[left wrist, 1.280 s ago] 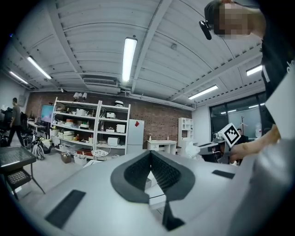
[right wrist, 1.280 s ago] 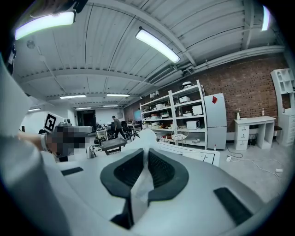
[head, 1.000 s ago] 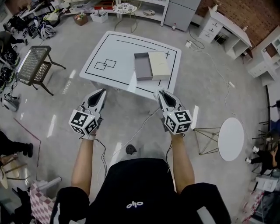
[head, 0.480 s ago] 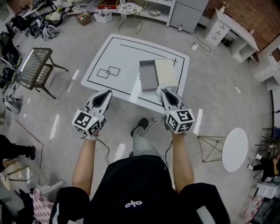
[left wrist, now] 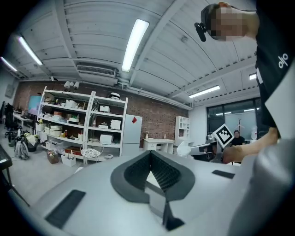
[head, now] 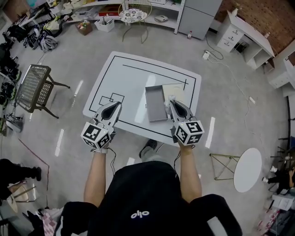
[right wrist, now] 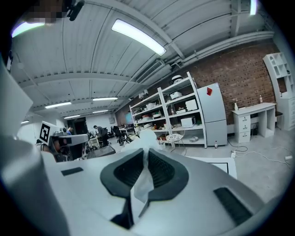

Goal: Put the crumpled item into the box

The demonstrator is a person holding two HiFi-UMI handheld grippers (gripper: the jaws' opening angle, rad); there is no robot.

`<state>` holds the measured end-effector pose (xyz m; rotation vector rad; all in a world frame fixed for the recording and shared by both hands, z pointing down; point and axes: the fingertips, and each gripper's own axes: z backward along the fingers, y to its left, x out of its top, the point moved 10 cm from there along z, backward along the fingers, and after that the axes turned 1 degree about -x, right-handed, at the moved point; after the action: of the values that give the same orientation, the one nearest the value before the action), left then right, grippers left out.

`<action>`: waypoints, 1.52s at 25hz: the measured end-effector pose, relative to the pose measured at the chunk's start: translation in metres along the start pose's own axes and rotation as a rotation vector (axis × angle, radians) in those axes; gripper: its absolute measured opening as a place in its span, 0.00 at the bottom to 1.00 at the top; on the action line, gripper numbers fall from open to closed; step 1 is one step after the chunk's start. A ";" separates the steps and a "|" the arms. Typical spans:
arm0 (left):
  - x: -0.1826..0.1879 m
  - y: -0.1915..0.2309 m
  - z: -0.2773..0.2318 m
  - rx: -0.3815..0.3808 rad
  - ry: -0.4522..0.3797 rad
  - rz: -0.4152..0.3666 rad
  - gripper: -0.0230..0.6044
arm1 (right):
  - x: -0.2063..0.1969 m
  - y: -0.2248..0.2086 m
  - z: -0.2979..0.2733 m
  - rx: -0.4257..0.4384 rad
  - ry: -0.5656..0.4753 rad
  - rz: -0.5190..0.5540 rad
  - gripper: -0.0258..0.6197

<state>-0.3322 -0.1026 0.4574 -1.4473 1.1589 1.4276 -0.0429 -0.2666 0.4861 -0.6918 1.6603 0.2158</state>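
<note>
A white table (head: 129, 80) with black lines carries an open grey box (head: 154, 103); its pale lid (head: 175, 91) lies against the box's right side. My right gripper (head: 171, 101) hovers at the box's right edge, shut on a crumpled white paper item (right wrist: 146, 138) that sticks up past the jaw tips and hangs down between the pads. In the head view the crumpled item (head: 169, 98) shows as a small white lump at the tips. My left gripper (head: 115, 105) is over the table's near left part, shut and empty; in its own view the left gripper (left wrist: 150, 153) has jaws meeting.
A wire-mesh stool (head: 32, 83) stands left of the table. A round white side table (head: 247, 168) and a folding stand (head: 224, 166) are to the right. Shelving (head: 138, 7) and white cabinets (head: 235, 30) line the far side. A cable (head: 237, 85) trails on the floor.
The person has stepped up to the table. Both grippers now reach over its near edge, and the right one with the paper has come up to the box.
</note>
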 end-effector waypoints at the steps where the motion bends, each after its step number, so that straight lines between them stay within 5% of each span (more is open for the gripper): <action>1: 0.000 0.005 -0.013 -0.010 -0.002 0.001 0.05 | 0.003 -0.006 -0.008 -0.003 -0.001 -0.007 0.10; 10: -0.012 0.029 -0.095 -0.080 0.003 0.007 0.05 | 0.008 -0.046 -0.049 -0.037 0.011 -0.030 0.10; 21: -0.017 0.044 -0.125 -0.119 0.020 0.045 0.05 | 0.010 -0.059 -0.056 -0.097 -0.004 -0.062 0.10; 38: -0.009 0.090 -0.187 -0.436 0.064 0.033 0.05 | 0.008 -0.027 -0.077 -0.299 -0.013 -0.113 0.10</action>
<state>-0.3652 -0.3056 0.4847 -1.7862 0.9478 1.7435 -0.0929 -0.3296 0.5014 -1.0032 1.5864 0.3916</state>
